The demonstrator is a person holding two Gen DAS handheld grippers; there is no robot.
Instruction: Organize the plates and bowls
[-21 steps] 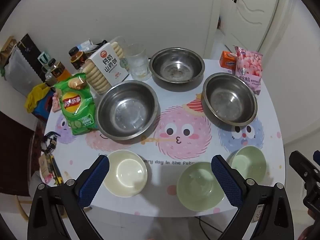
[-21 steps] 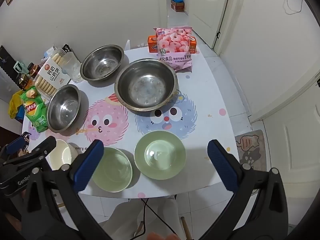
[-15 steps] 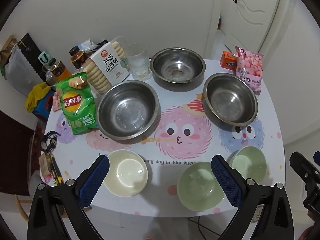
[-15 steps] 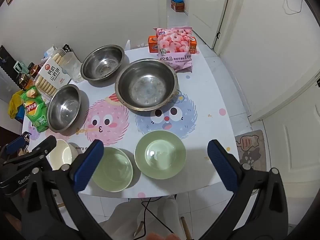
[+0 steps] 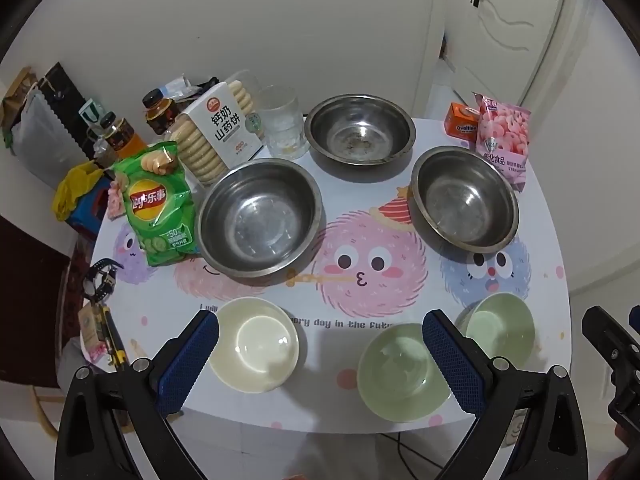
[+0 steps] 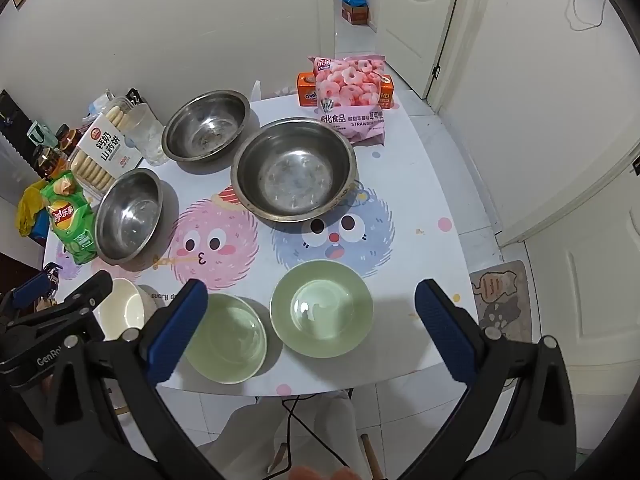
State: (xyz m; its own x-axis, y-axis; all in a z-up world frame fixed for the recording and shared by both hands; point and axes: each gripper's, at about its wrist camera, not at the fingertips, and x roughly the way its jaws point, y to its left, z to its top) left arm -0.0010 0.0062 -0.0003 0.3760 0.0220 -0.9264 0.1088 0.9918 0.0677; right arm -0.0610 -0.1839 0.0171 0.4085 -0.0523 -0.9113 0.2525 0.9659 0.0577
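- The blue pad of the left gripper (image 5: pixel 320 354) covers the right side of the middle green bowl (image 5: pixel 394 376).
- The white bowl (image 6: pixel 122 308) sits half hidden behind that gripper's black frame.
- The orange box (image 6: pixel 306 94) is mostly behind the pink snack bag (image 6: pixel 352 96).
- The bottles (image 5: pixel 120 136) beyond the table edge are too cluttered to tell apart.

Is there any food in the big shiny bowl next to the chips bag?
Empty. The steel bowl beside the chips bag stands upright, and its bare, shiny bottom shows with only light reflecting off it.
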